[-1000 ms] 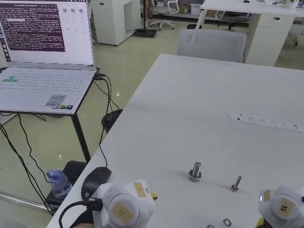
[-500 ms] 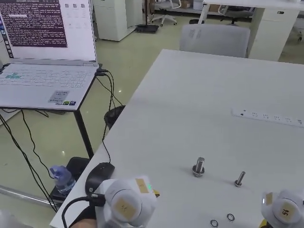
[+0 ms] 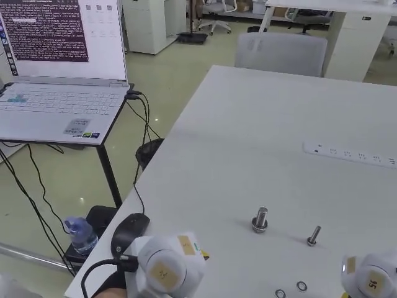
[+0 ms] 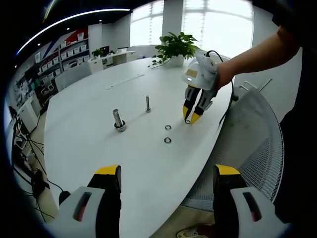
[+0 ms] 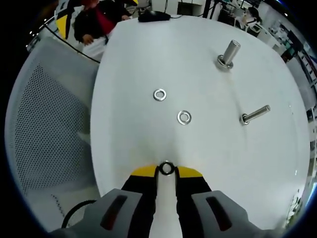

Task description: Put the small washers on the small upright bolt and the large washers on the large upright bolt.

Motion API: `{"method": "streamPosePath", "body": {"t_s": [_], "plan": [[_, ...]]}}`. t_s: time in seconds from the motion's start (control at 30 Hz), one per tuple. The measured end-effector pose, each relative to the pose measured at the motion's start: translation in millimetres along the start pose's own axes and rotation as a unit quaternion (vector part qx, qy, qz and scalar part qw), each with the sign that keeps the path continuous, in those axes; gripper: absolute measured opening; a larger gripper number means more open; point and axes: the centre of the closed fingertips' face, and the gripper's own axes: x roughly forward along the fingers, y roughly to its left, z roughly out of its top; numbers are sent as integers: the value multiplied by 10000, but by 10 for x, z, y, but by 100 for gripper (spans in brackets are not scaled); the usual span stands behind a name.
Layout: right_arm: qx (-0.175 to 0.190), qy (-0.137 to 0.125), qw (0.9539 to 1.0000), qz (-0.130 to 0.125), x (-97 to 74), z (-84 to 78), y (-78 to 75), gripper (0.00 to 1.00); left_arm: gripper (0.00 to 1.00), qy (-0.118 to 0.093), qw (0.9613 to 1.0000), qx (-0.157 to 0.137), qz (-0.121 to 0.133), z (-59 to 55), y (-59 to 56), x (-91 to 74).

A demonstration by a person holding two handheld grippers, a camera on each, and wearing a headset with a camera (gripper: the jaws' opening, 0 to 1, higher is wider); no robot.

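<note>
Near the table (image 5: pixel 133 54) edge, your right gripper (image 5: pixel 166 174) pinches 1 washer (image 5: pixel 166 168) between closed jaws; both upright bolts stand ahead to its right, the small bolt (image 5: pixel 255 115) nearer than the large bolt (image 5: pixel 229 53). Your left gripper (image 4: pixel 166 173), farther back, has jaws wide open and empty.

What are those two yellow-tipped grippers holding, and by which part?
The right gripper pinches a washer by its outer rim, between its jaw tips. The left gripper is open and holds nothing.
</note>
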Motion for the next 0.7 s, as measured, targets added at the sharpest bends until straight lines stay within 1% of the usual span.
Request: {"method": "streamPosePath", "body": {"t_s": [0.1, 0.2, 0.3, 0.33, 0.4, 0.47, 0.63, 0.67, 0.7], "plan": [[-107, 75, 9999, 23, -5, -6, -3, 15, 75, -2, 10000, 11, -10, 1, -6, 5], [-130, 134, 9998, 43, -4, -6, -2, 14, 75, 4, 10000, 23, -19, -2, -13, 5], [-108, 188, 9998, 8, -2, -10, 0, 14, 74, -7, 10000, 35, -30, 5, -24, 0], [-215, 211, 9995, -14, -3, -4, 13, 14, 74, -9, 10000, 36, -30, 5, -24, 0], [-252, 311, 9992, -75, -9, 2, 22, 13, 74, -10, 10000, 30, -25, 7, -24, -2], [-168, 358, 9992, -49, -10, 5, 7, 13, 74, -22, 10000, 30, -23, 16, -28, -5], [196, 89, 9998, 15, -24, -8, -17, 12, 73, -32, 10000, 35, -6, 44, -30, -8], [275, 59, 9996, 17, -26, -6, -14, 12, 73, -42, 10000, 37, -1, 51, -29, -8], [277, 51, 9996, 20, -30, -5, -11, 12, 73, -44, 10000, 36, 0, 55, -31, -8]]}}
